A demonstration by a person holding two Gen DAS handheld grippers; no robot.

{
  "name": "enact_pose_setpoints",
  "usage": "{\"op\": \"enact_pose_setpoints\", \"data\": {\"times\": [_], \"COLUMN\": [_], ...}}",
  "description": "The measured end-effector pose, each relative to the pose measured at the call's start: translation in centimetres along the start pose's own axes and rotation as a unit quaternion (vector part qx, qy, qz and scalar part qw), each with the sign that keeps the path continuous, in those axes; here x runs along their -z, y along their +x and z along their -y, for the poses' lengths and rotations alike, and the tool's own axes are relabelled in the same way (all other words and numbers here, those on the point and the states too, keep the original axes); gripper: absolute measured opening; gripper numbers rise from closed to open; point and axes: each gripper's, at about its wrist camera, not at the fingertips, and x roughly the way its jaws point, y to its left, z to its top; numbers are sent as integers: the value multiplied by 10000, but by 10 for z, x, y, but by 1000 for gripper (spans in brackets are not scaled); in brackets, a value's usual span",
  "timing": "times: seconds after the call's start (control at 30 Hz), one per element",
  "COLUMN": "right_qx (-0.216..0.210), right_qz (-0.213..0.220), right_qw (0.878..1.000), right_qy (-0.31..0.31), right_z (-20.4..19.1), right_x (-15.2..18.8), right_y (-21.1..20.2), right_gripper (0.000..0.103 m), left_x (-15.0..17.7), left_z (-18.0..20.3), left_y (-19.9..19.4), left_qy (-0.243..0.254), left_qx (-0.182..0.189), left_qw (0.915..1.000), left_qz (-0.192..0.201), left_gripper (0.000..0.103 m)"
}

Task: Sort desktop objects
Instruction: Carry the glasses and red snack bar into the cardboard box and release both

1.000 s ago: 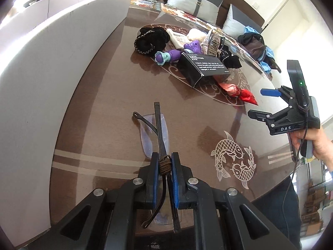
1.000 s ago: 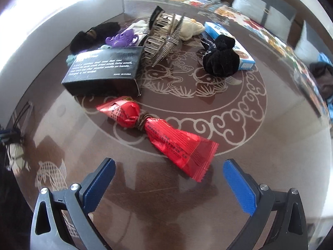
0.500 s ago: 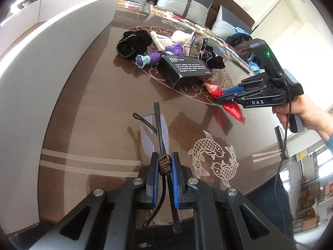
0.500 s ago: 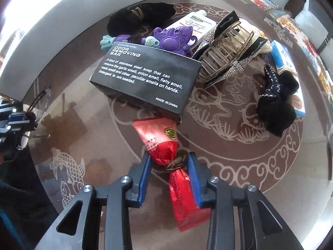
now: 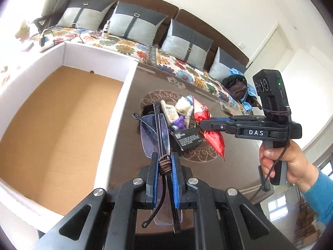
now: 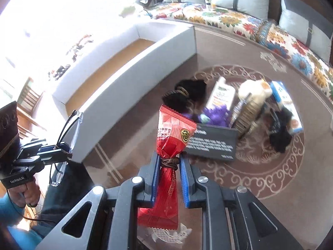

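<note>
My left gripper [image 5: 164, 162] is shut on folded glasses [image 5: 155, 133] with clear lenses and holds them in the air beside the white box [image 5: 116, 104]. It also shows in the right wrist view [image 6: 62, 150]. My right gripper [image 6: 168, 162] is shut on a red snack packet [image 6: 170, 131] tied with a brown band, lifted above the table. The right gripper [image 5: 206, 124] and the packet [image 5: 214, 139] show in the left wrist view. Other objects lie in a pile on the table: a black box [image 6: 212, 143], a purple toy [image 6: 214, 114], a hair claw [image 6: 247, 114].
The white box has a bare brown floor [image 5: 54, 125] and stands left of the pile. A black scrunchie [image 6: 187, 95], a tube [image 6: 222, 93], a blue carton [image 6: 285, 102] and another black scrunchie [image 6: 278, 135] lie on the brown patterned table [image 6: 270, 177]. A sofa [image 5: 135, 27] runs behind.
Both grippers have risen from the table. The right one shut on the red packet and lifted it. The left one has carried the glasses up beside the white box.
</note>
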Motion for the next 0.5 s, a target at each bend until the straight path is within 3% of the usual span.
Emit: {"op": "enact_pose_setpoints", "data": {"times": [0.13,0.27,0.4,0.5], "right_qx": [-460,-766,-584,-401], "right_qz": [421,556,440,192], "right_qw": [9977,9948,9960,9981], "right_qy": [-251,-366,-506,-417], "right_z": [-74,-131,-162,-163], "right_x": [-58,-99,-117,-115], "right_y": [33,73,117,149], "right_gripper": [19,20,20,21], "left_x": [-27,-35,-26,-19], "left_z": [-55,-108,-142,-154], "left_y": [-21,-17,3,20], "left_qy": [-242,-553,-695,-689], "left_qx": [-650,-1149,-1507,-1674], "left_qw": [9974,9918,9856,9813], "left_qz": [201,39,-327,-662], "left_gripper": [11,11,11,12]}}
